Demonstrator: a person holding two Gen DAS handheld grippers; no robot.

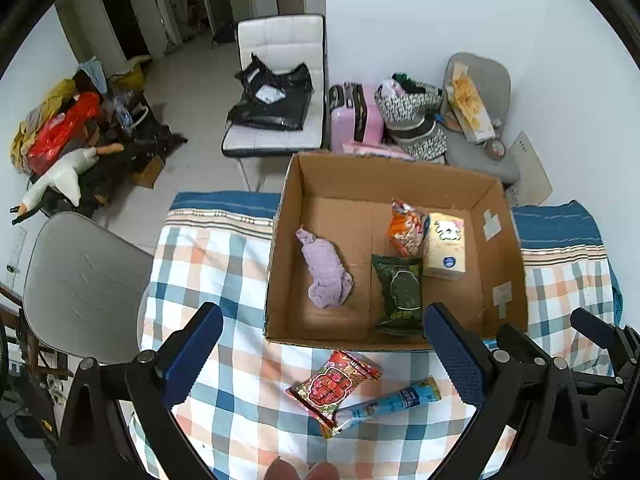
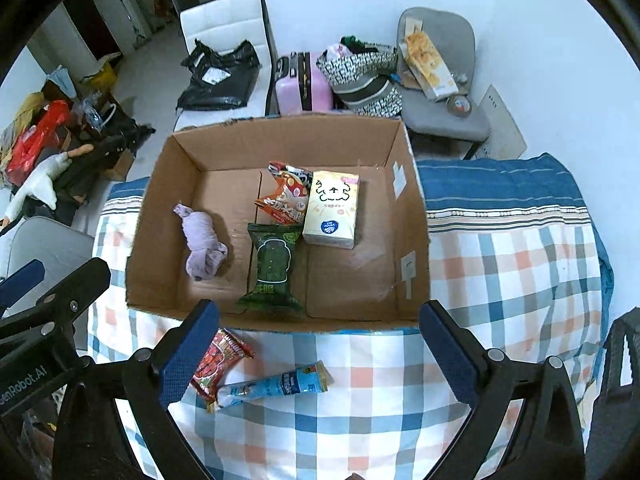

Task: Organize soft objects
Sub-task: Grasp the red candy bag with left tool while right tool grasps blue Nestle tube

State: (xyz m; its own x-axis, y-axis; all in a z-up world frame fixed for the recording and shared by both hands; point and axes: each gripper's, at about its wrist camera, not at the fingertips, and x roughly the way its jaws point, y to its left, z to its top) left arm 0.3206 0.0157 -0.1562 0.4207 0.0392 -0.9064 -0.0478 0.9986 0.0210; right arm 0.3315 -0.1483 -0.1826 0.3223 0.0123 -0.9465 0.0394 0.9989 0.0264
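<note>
An open cardboard box point(image 1: 496, 240) point(image 2: 412, 216) sits on the checked tablecloth. Inside lie a purple cloth point(image 1: 326, 268) point(image 2: 202, 242), a green snack pack point(image 1: 400, 292) point(image 2: 272, 268), an orange snack bag point(image 1: 405, 228) point(image 2: 286, 196) and a tissue pack point(image 1: 445, 246) point(image 2: 332, 210). In front of the box lie a red snack pack point(image 1: 336, 386) point(image 2: 218, 364) and a blue tube pack point(image 1: 390, 402) point(image 2: 276, 386). My left gripper point(image 1: 324, 352) is open and empty above the red pack. My right gripper point(image 2: 320, 344) is open and empty above the blue tube.
The checked cloth point(image 1: 224, 280) point(image 2: 512, 272) covers the table. A grey chair point(image 1: 80, 280) stands at the left. Behind are a white chair point(image 1: 276, 80) with a black bag, a pink suitcase point(image 1: 354, 120) and a grey chair point(image 2: 440, 88) with clutter.
</note>
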